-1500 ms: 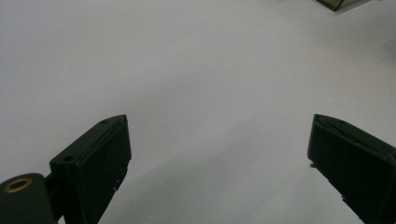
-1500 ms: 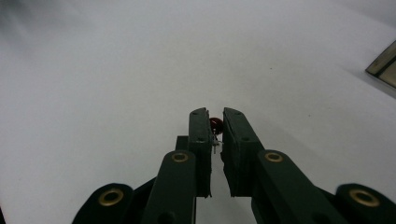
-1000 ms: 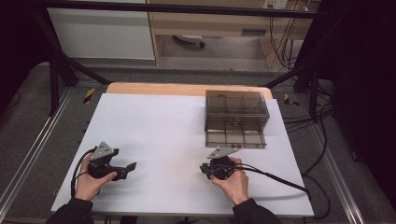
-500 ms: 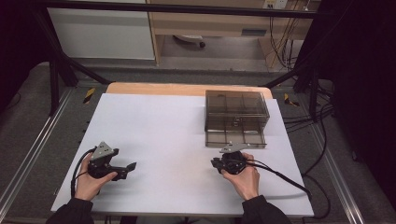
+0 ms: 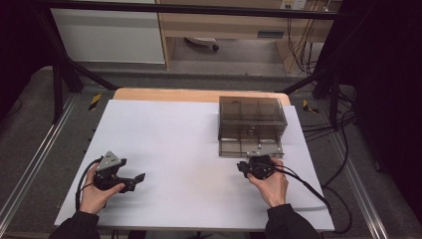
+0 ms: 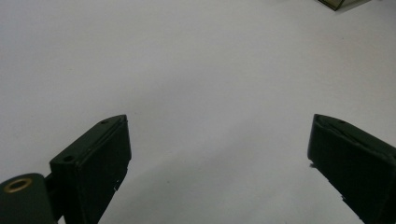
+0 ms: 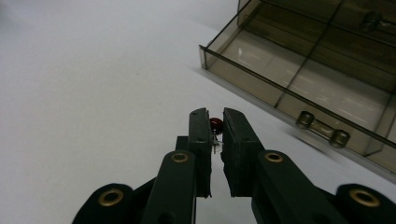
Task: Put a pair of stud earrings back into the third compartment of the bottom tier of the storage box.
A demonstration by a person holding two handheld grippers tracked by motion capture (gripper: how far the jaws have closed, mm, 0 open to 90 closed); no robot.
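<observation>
Here, one right gripper [image 7: 215, 125] clamps one red bead [image 7: 215, 123]; left gripper [image 6: 217, 154] gapes.

Smoked clear plastic on matt white

The drawer box [image 5: 252, 125] looks like glossy, smoke-tinted see-through plastic; the worktop [image 5: 174, 144] is smooth matt white, a bare wood strip [image 5: 164, 94] showing along its far edge.

Two hand-held black grippers, left gripper [image 5: 141, 177] topped by a grey three-cornered plate at ten o'clock of its grip, right gripper [image 5: 242, 166] trailing a black cable toward four o'clock, brass-ringed pivot screws [image 7: 180, 157] on the jaw arms, dark long sleeves [image 5: 291, 224].
</observation>
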